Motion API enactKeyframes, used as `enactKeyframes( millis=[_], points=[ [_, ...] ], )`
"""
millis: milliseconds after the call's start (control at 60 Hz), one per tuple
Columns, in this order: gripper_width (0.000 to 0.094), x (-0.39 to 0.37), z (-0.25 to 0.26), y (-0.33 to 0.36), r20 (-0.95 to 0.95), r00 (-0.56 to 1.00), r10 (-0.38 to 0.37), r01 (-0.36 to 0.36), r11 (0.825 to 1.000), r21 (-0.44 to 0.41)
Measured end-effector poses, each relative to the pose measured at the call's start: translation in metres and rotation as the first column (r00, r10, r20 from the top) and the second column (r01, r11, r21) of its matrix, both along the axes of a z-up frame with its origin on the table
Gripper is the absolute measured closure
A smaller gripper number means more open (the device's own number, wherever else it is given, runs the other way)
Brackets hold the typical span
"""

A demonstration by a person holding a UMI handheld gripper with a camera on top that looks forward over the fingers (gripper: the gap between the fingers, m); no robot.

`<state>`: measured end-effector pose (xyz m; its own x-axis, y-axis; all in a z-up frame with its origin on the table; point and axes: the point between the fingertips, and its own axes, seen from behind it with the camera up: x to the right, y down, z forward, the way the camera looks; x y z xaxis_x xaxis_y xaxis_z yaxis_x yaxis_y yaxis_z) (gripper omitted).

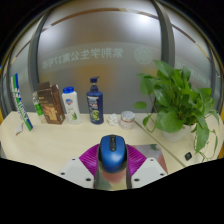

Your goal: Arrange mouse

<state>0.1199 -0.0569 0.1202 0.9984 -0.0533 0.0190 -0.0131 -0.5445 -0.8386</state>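
Currently your gripper is clenched on the blue mouse, above the worktop, bottles and plant beyond.

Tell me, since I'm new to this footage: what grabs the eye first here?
The blue mouse sits between the gripper fingers, which appear closed on it. Beyond them to the right, a leafy green plant spreads over the table; a row of bottles stands behind.
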Motion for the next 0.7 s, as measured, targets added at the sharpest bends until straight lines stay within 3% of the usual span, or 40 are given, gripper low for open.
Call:
enactKeyframes(
  millis=[117, 183, 317, 383, 417, 450, 467, 500, 567, 700],
  points=[
    [0.0571, 0.064, -0.074, -0.009, -0.031, 0.999, -0.043, 0.039, 0.992, -0.117],
    [0.0560, 0.077, -0.101, -0.010, -0.029, 0.999, -0.024, 0.019, 0.988, -0.155],
    [0.0448, 0.079, -0.130, -0.017, -0.063, 0.998, -0.003, -0.010, 0.977, -0.213],
    [0.0386, 0.080, -0.127, -0.017, -0.059, 0.998, -0.008, -0.005, 0.978, -0.207],
    [0.0274, 0.079, -0.124, -0.018, -0.041, 0.999, -0.001, -0.007, 0.980, -0.201],
    [0.0096, 0.078, -0.120, -0.020, -0.024, 1.000, 0.013, -0.017, 0.980, -0.198],
    [0.0071, 0.078, -0.118, -0.021, -0.016, 1.000, 0.017, -0.020, 0.981, -0.194],
    [0.0119, 0.077, -0.111, -0.024, -0.007, 1.000, 0.025, -0.026, 0.981, -0.190],
    [0.0073, 0.073, -0.098, -0.034, -0.004, 1.000, 0.026, -0.026, 0.983, -0.180],
    [0.0076, 0.069, -0.067, -0.063, 0.011, 1.000, 0.001, 0.001, 0.986, -0.167]
  ],
)
